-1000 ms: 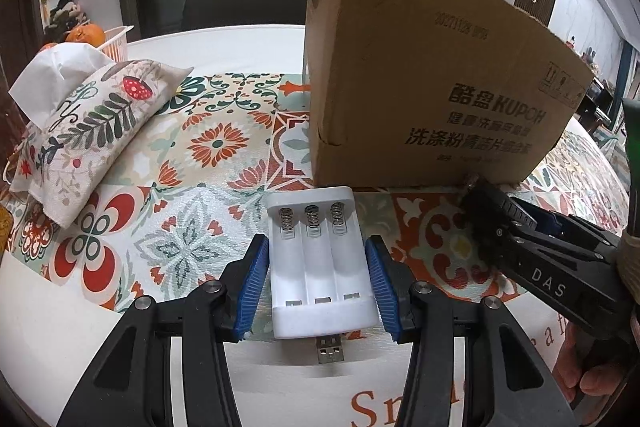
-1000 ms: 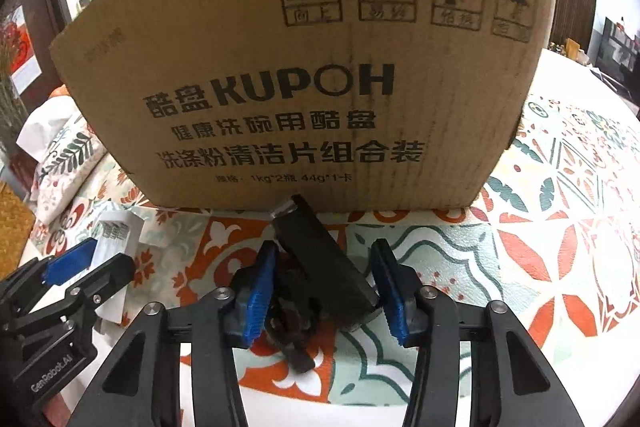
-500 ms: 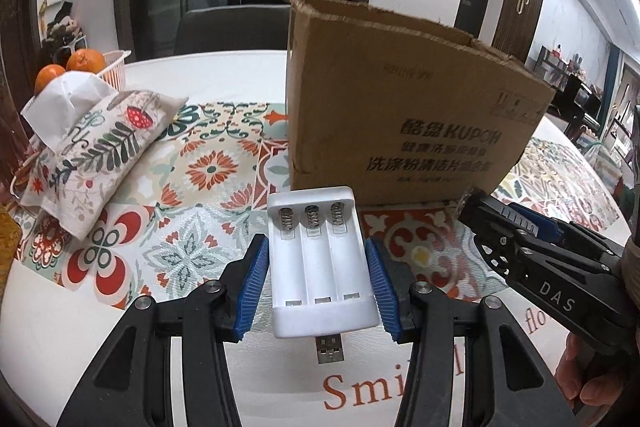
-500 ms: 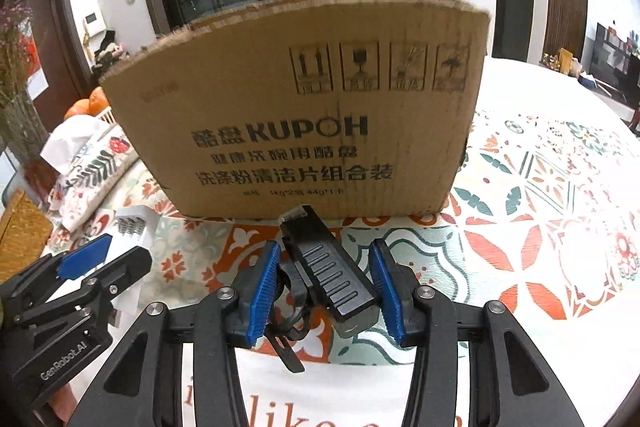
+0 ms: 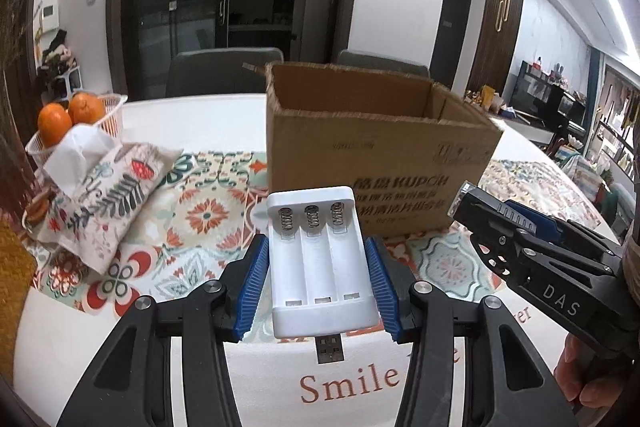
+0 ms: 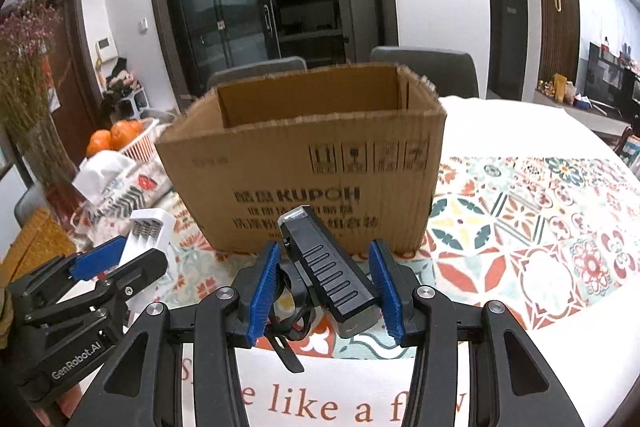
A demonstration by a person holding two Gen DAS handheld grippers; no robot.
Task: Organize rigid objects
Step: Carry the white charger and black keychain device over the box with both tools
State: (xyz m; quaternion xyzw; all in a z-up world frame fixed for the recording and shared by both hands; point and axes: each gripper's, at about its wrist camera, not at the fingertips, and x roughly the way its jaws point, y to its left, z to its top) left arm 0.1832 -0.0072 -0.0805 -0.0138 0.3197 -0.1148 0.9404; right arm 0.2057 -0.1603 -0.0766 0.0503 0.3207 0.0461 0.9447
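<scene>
A: Left wrist view first. What's the left gripper point(image 5: 318, 285) doing?

B: It's clamping a white battery charger point(image 5: 320, 267) by its long sides, blue pads pressing both edges, USB plug poking out the near end. Side grip is keeping the empty slots facing up and the flat body level, so it's probably meant to drop in flat.

A: Where relative to the cardboard box point(image 5: 376, 147)?

B: It's hanging in front of the box's printed near wall, on the camera side, lifted off the patterned table mat point(image 5: 200, 219). The box top is open, inside showing only bare walls from here. The right gripper is coming in at the right edge, near the box's right front corner.

A: Clutter?

B: A tissue pouch point(image 5: 108, 195) and an orange basket point(image 5: 76, 127) are sitting well left of the box, out of the way.

A: Right wrist view.

B: The right gripper point(image 6: 326, 287) is closed on a black bike light point(image 6: 330, 267), held angled, lens end pointing toward the box, a strap dangling below. Skewed grip, so it could twist on release, I'd guess. It's in front of the box's near wall too, not yet over the rim.

A: Stage?

B: Both items are being carried together; likely heading over the near wall into the box.
</scene>
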